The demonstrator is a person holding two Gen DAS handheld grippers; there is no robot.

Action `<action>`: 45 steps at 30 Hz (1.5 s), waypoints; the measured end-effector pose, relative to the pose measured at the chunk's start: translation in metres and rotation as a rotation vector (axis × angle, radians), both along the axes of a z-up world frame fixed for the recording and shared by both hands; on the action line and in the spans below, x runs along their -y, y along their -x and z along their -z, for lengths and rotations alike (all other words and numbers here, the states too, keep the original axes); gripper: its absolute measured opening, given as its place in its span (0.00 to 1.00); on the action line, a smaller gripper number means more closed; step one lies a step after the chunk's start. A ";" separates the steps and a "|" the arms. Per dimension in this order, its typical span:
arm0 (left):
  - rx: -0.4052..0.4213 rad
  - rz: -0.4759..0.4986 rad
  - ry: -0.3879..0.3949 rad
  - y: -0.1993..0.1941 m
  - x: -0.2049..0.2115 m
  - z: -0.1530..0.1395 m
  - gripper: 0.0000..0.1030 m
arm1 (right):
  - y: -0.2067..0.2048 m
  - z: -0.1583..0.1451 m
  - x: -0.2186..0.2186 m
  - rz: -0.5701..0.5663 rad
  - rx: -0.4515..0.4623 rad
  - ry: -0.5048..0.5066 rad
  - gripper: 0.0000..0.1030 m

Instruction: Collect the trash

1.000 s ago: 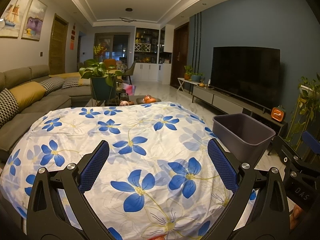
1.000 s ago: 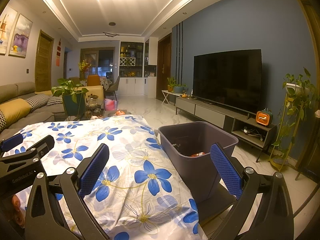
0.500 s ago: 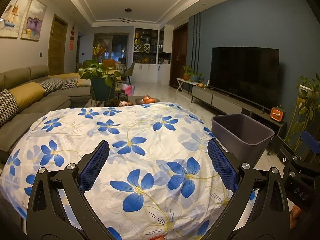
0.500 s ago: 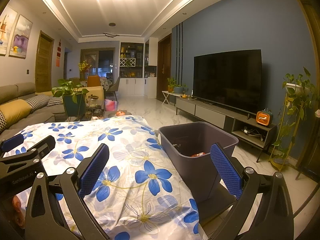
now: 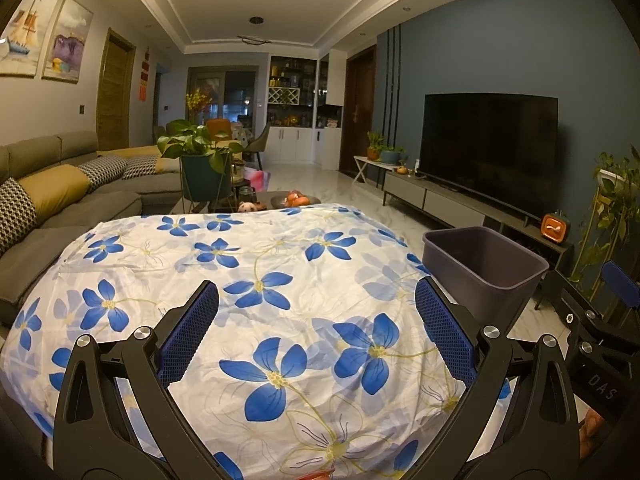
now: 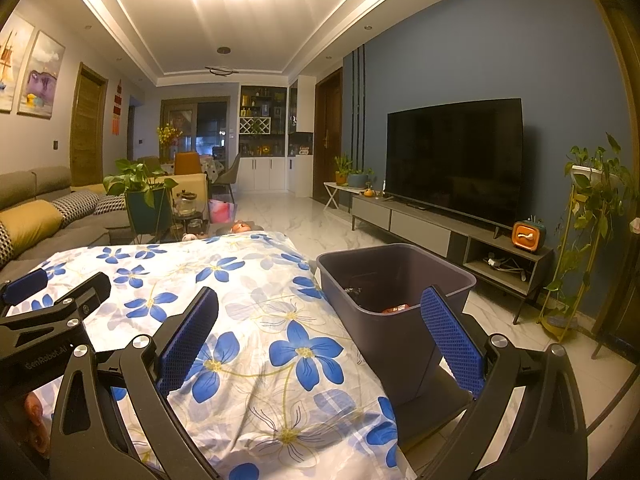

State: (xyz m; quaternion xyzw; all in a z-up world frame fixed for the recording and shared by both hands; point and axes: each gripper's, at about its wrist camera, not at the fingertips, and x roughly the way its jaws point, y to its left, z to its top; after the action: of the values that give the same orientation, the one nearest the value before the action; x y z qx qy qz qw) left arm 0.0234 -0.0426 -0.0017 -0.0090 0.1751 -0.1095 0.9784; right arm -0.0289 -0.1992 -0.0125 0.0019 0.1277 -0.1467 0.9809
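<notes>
Trash first: the only pieces I can make out lie in the bottom of the grey bin [image 6: 394, 280], an orange-red wrapper-like scrap [image 6: 395, 309] by the near wall and a small dark crumpled bit [image 6: 352, 290] to its left; too small to name either. My guess is both are light, thin and crushable, probably slick film, so a pinch across a crumpled fold would hold better than a flat edge, and little squeeze is needed. The bin itself looks like stiff plastic, straight-walled, open-topped, standing just beside the right edge of the worktop, apart from the TV cabinet [image 6: 420, 222]. The worktop [image 5: 280, 264] is draped in a white cloth with big blue flowers; soft, wrinkled, likely to bunch if a fingertip drags on it. I see no loose trash on the cloth from either view, though a sliver of something orange [image 5: 318, 475] peeks at the very bottom edge of the left view, under the claw, and I cannot tell what it is. Left claw [image 5: 316, 336] hangs over the near part of the cloth, jaws spread wide, nothing in them. Right claw [image 6: 320, 336] hangs at the worktop's right edge, spanning cloth and bin, 2 blue pads [image 6: 452, 340] wide apart, likewise holding nothing. Judging by this, collection looks nearly done.
</notes>
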 end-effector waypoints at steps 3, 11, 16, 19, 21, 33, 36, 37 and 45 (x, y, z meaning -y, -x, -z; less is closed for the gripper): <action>0.003 0.000 -0.001 0.000 -0.001 0.000 0.94 | 0.000 0.000 0.000 0.000 0.000 0.001 0.95; -0.005 0.008 -0.004 0.002 0.008 -0.001 0.94 | -0.001 0.000 -0.001 0.002 0.002 0.000 0.95; -0.004 0.009 -0.005 0.004 0.011 -0.001 0.94 | 0.000 0.000 -0.001 0.003 0.004 -0.003 0.95; 0.000 0.011 -0.005 0.005 0.011 -0.001 0.94 | 0.000 0.000 0.000 0.001 0.002 -0.002 0.95; 0.006 0.010 -0.012 0.005 0.014 -0.001 0.91 | -0.001 0.000 0.000 0.002 0.001 -0.002 0.95; 0.012 0.010 -0.006 0.004 0.011 -0.001 0.78 | 0.002 0.000 0.001 0.007 0.007 -0.005 0.95; 0.011 0.009 -0.006 0.004 0.012 -0.001 0.78 | 0.003 0.000 0.002 0.007 0.007 -0.007 0.95; 0.010 0.009 -0.006 0.004 0.012 -0.001 0.78 | 0.002 0.000 0.001 0.007 0.008 -0.007 0.95; 0.007 0.009 -0.007 0.005 0.012 0.000 0.78 | 0.003 0.001 0.002 0.007 0.007 -0.008 0.95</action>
State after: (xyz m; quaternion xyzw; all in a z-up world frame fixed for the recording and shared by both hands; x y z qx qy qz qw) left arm 0.0187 -0.0546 -0.0012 -0.0042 0.1723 -0.1134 0.9785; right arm -0.0317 -0.2014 -0.0131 0.0067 0.1247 -0.1496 0.9808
